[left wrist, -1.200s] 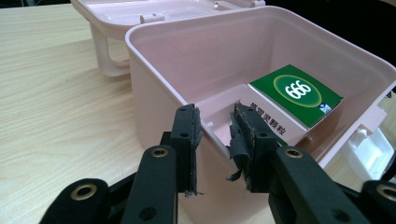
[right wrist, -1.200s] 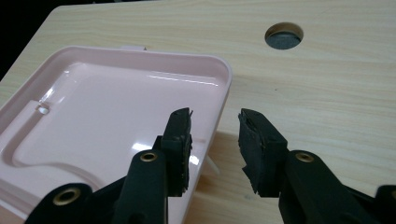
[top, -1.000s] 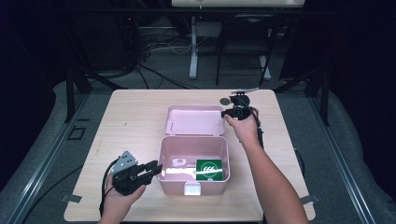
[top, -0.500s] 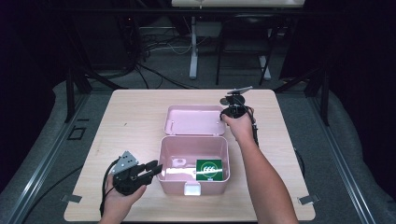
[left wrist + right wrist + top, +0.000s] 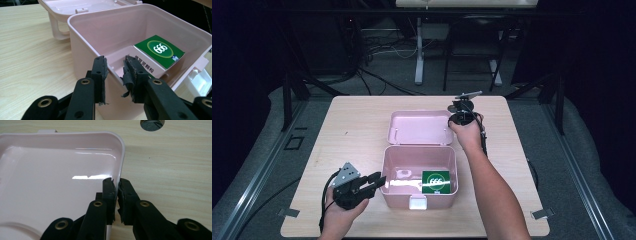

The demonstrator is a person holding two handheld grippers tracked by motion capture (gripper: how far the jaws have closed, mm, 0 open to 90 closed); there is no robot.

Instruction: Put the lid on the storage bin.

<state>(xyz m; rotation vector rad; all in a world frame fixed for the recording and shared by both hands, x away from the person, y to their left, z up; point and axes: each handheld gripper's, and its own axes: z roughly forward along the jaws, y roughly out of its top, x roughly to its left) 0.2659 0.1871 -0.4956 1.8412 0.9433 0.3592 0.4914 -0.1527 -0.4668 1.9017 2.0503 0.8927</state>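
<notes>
Right tongs [image 5: 117, 185] view — pinched lid [image 5: 50, 182] rim; high view — green packet [image 5: 435, 181].

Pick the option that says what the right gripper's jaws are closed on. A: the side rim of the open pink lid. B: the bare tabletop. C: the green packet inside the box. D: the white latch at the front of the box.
A: in the right gripper view the right gripper has just been closing, and its pads now pinch the thin edge of the pink lid, which lies open behind the box.
</notes>
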